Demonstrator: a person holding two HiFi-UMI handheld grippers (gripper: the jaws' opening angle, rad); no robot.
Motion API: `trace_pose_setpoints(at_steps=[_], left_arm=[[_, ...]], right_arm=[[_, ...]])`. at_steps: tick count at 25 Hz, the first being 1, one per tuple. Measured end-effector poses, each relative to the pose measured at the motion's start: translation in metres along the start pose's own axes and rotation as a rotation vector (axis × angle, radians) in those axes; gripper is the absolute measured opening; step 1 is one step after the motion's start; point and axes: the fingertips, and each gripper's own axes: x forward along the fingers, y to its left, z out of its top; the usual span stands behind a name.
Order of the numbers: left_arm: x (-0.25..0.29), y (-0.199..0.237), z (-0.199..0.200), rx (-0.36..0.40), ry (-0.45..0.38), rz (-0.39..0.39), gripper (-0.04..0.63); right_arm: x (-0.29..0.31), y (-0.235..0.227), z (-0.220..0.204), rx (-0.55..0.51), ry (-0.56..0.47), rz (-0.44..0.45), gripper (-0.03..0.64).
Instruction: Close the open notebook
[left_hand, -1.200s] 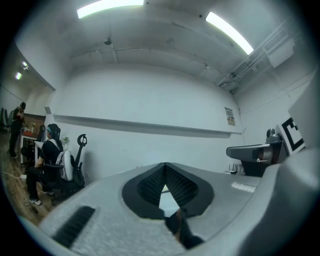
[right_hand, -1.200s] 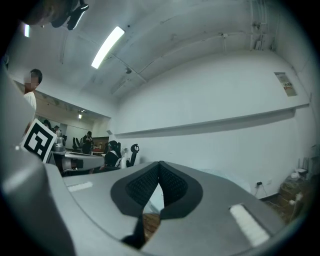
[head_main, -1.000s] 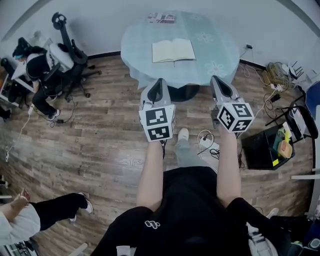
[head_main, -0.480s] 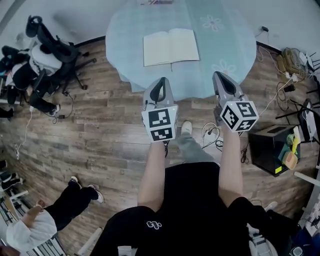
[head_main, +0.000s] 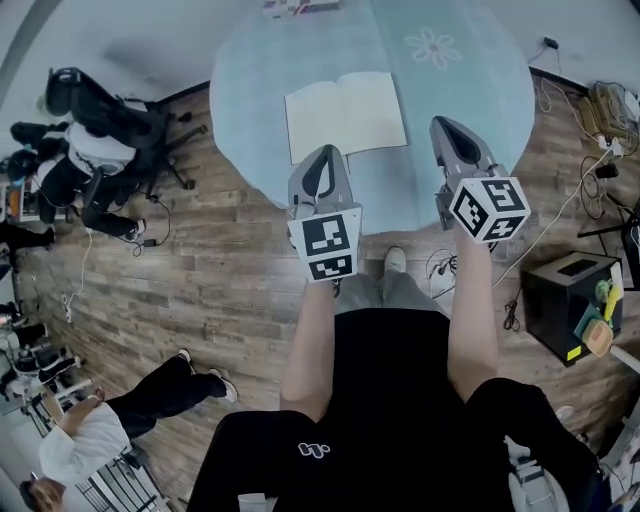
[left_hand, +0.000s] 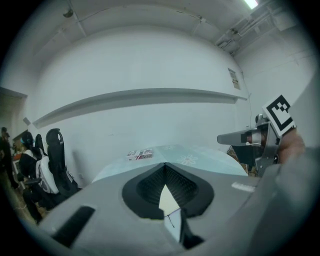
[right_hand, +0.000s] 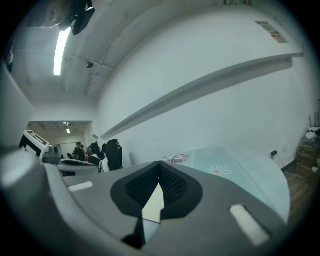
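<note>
Both forearms stretched fwd, roughly parallel. We hold L gripper (head_main: 321, 152) and R gripper (head_main: 446, 124) side by side, tips at the near edge of the round table (head_main: 480, 80), pointing away from us, close to level. L jaws pressed together, nothing betw them; R jaws likewise closed and empty.

Notebook (head_main: 345, 115) lies open and flat on the table's pale blue flowered cloth. L tip lines up w/ its near edge in head view; no contact seen.

Writing: pages look blank. L cube (head_main: 325, 245) and R cube (head_main: 488, 208) carry b/w square markers only. Printed packet (head_main: 300, 7) at far table edge and wall notice (left_hand: 232, 78) too small to read
</note>
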Motion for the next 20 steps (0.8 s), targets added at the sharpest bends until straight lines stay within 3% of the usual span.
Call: trace_pose_setpoints(at_steps=[6, 11, 20], left_arm=[[0.020, 0.006, -0.017, 0.069, 0.074, -0.019, 0.003], [0.045, 0.007, -0.028, 0.122, 0.076, -0.004, 0.003], [0.089, -0.019, -0.104, 0.410, 0.293, -0.132, 0.026]], right_arm=[[0.039, 0.011, -0.003, 0.043, -0.009, 0.053, 0.010], [0.056, 0.002, 0.004, 0.033, -0.019, 0.038, 0.011], [0.059, -0.028, -0.028, 0.075, 0.043, -0.038, 0.011]])
